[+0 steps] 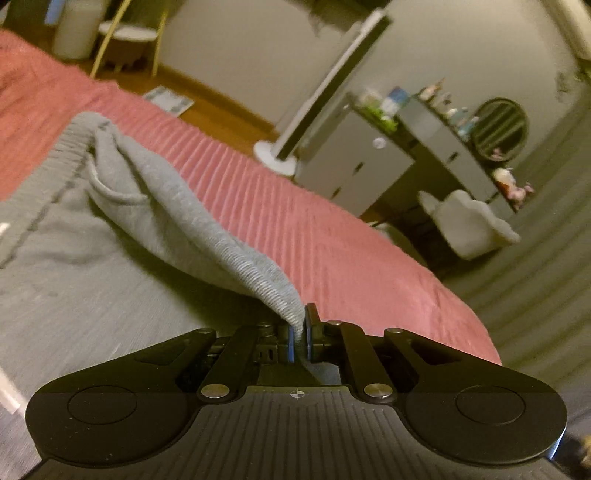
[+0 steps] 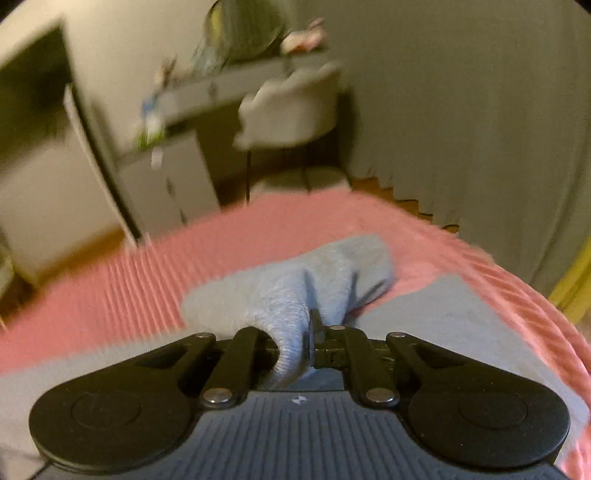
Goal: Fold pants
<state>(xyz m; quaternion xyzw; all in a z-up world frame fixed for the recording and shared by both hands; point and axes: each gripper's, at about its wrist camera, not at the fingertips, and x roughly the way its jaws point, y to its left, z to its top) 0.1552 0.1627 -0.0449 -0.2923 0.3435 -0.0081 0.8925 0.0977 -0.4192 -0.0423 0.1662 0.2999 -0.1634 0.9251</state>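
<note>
Grey knit pants (image 1: 92, 236) lie on a pink ribbed bedspread (image 1: 280, 221). My left gripper (image 1: 300, 332) is shut on the ribbed edge of the pants and lifts it; the cloth runs taut from the jaws back to the waistband (image 1: 79, 136) at the far left. In the right wrist view the pants (image 2: 314, 280) look light blue-grey. My right gripper (image 2: 308, 332) is shut on a ribbed cuff, which bunches over the left finger and hides it. More of the pants lies flat beneath both grippers.
The bedspread (image 2: 129, 288) ends at a bed edge ahead in both views. Beyond it stand a white cabinet and desk (image 1: 354, 166), a white chair (image 2: 291, 107), a floor-standing mirror (image 1: 325, 99), grey curtains (image 2: 480, 129) and a small round table (image 1: 125, 33).
</note>
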